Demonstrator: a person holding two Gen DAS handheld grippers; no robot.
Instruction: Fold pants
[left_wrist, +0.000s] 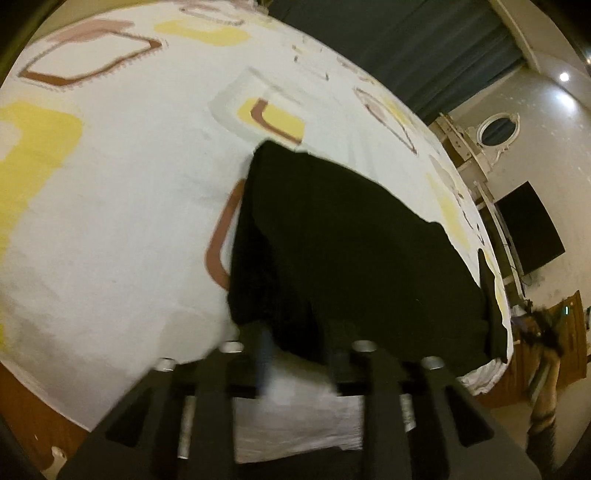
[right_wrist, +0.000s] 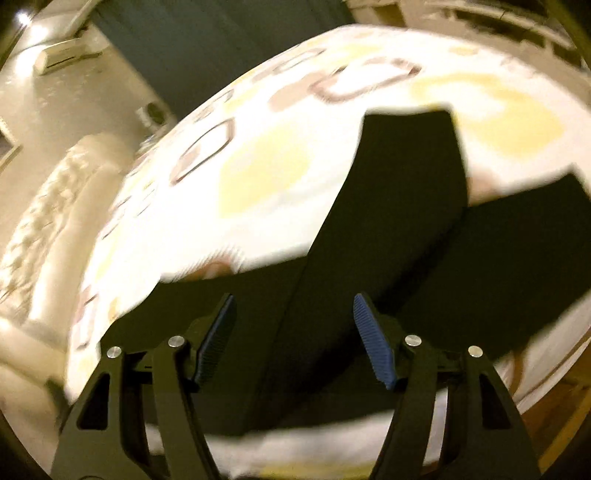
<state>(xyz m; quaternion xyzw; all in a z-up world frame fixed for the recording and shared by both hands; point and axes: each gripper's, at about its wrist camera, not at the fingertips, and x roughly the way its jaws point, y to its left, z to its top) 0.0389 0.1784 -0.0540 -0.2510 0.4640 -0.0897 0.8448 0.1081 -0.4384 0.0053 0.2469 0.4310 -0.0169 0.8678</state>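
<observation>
The black pants (left_wrist: 343, 251) lie on a bed with a white sheet patterned in yellow and brown (left_wrist: 110, 192). In the left wrist view the near edge of the cloth droops over my left gripper (left_wrist: 295, 350); its fingers are blurred and partly hidden by the fabric, so its state is unclear. In the right wrist view the pants (right_wrist: 388, 229) spread with two legs diverging, one running away, one to the right. My right gripper (right_wrist: 291, 332) is open just above the waist end, its blue pads (right_wrist: 373, 339) apart and empty.
The bed's near edge (left_wrist: 295, 424) shows a white sheet hanging down. A wall-mounted dark screen (left_wrist: 532, 229) and wooden furniture (left_wrist: 569, 339) stand to the right. A tufted cream headboard (right_wrist: 48, 206) lies left in the right wrist view, dark curtains (right_wrist: 192, 44) beyond.
</observation>
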